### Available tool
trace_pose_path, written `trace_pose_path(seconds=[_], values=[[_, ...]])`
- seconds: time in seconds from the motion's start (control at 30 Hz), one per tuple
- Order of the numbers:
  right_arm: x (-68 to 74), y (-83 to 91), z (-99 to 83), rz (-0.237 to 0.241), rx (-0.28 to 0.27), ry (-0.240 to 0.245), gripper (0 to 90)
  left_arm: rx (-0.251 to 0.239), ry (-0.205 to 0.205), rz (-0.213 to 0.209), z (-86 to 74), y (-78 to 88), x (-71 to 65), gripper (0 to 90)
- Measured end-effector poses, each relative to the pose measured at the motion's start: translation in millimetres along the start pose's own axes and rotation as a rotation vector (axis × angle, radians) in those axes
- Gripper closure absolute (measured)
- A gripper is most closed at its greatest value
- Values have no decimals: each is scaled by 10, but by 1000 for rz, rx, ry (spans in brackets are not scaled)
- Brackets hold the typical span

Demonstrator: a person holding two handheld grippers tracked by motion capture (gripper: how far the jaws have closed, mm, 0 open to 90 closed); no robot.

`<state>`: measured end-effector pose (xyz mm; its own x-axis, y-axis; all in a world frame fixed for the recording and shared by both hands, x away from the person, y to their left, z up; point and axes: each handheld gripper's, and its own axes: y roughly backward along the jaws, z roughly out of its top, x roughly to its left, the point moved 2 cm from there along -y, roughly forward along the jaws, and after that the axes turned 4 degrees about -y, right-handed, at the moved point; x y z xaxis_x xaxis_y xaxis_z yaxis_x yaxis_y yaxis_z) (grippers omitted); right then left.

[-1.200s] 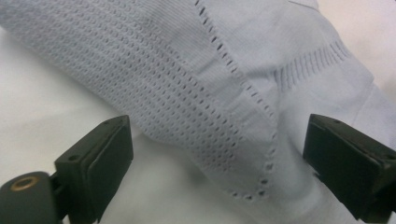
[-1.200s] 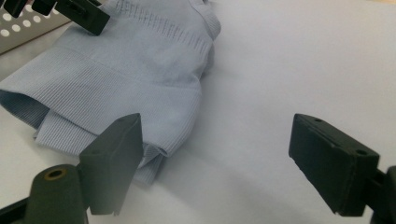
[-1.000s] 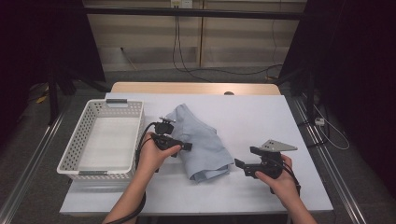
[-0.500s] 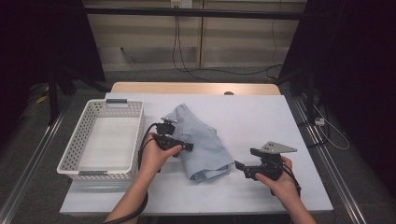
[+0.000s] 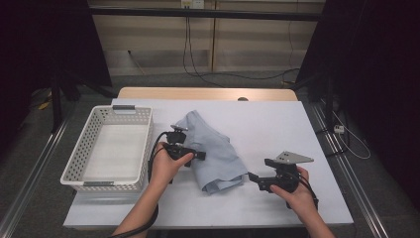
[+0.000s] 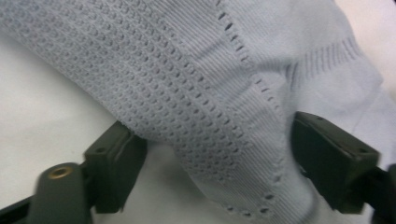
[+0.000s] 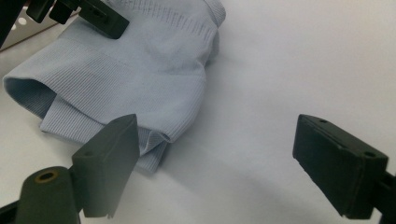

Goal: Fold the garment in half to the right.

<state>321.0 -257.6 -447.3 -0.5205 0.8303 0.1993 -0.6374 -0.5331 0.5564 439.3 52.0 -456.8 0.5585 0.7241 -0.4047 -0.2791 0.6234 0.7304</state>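
On the white surface [image 5: 277, 124] a light blue knitted garment [image 5: 213, 148] lies crumpled near the middle, just right of a white perforated basket [image 5: 79, 158] that stands at the left edge. At the garment's left side the left gripper [image 5: 200, 156] lies low over the cloth, held by the person's left hand [image 5: 166, 166]. Its jaws have just been closing, and in the left gripper view a fold of the garment [image 6: 224, 93] sits between them, with the left jaw touching the cloth's edge and the right jaw just beside it; the jaws stand apart and do not yet squeeze the cloth. Near the garment's lower right corner the right gripper [image 5: 251, 176] rests in the right hand [image 5: 297, 191], pointing toward the cloth. In the right gripper view its jaws are spread wide, the hem of the garment [image 7: 140, 107] lying just past the left jaw, bare surface between the two.
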Motion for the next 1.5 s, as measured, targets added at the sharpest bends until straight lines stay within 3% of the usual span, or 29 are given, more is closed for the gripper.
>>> trace_pose_path(seconds=[0.17,0.33,0.53,0.6,0.67,0.73,0.83,0.93,1.07,1.13,1.23,1.5], values=[[1,-4,-1,0,0,4,148,-8,-4,4,-5,-17,-14,221],[16,-14,0,1,2,12,148,-24,28,-18,-15,-41,-33,267],[6,-11,3,0,-2,17,148,-17,104,-72,-30,-64,-50,474],[5,-11,1,-1,0,16,148,-9,108,-77,-33,-71,-44,513],[4,-11,5,-2,-1,19,148,-7,146,-89,-25,-72,-46,548],[6,-11,9,-3,-3,18,148,7,132,-89,-13,-59,-35,599],[6,-12,9,-2,-3,21,148,25,154,-110,33,-28,-21,628],[3,-6,10,-4,-4,21,148,33,150,-95,106,31,39,644],[-14,10,13,-6,-11,17,148,23,120,-47,201,101,192,616],[-22,11,14,-6,-14,14,148,11,102,-30,201,63,221,532],[-28,-1,24,-4,-15,13,148,0,118,-33,174,8,216,410],[-15,-6,24,2,-14,23,148,-6,131,-36,122,1,171,297]])
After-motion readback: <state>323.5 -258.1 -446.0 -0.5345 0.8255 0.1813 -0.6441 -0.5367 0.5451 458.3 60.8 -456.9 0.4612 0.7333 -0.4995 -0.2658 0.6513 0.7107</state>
